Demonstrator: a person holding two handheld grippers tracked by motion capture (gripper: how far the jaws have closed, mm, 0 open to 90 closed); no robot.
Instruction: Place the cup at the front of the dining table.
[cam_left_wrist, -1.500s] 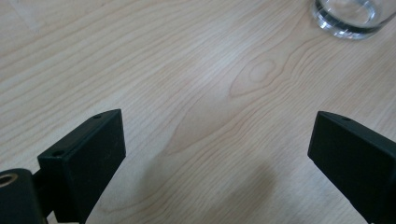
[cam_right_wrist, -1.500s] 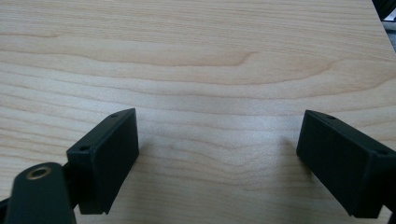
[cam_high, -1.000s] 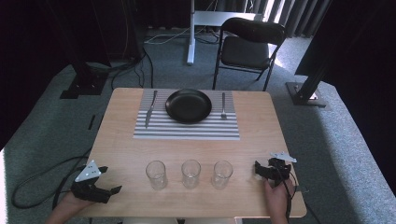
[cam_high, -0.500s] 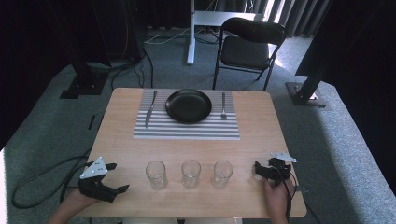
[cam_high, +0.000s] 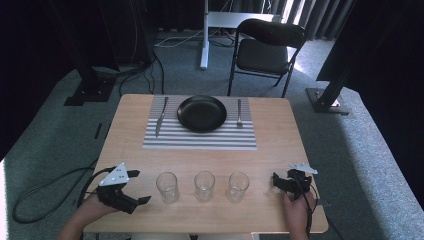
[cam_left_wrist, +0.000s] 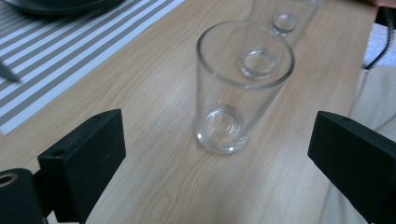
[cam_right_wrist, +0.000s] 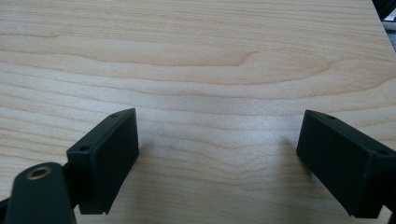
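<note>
The nearest glass (cam_left_wrist: 240, 88) stood upright at the left end of a row of three near the table's (cam_high: 280, 150) front edge. The left gripper (cam_high: 142, 200) faced it with jaws wide apart, nothing between. It should come level and centred before closing. The right gripper (cam_high: 275, 181) rested apart, also open

Beyond the left gripper (cam_left_wrist: 219, 172), the black plate (cam_left_wrist: 60, 5) is being cut off by the top edge, and the farthest glass (cam_left_wrist: 285, 18) is being cropped there too. The knife (cam_left_wrist: 8, 73), left of the jaws, is being blurred and clipped by the frame.
</note>
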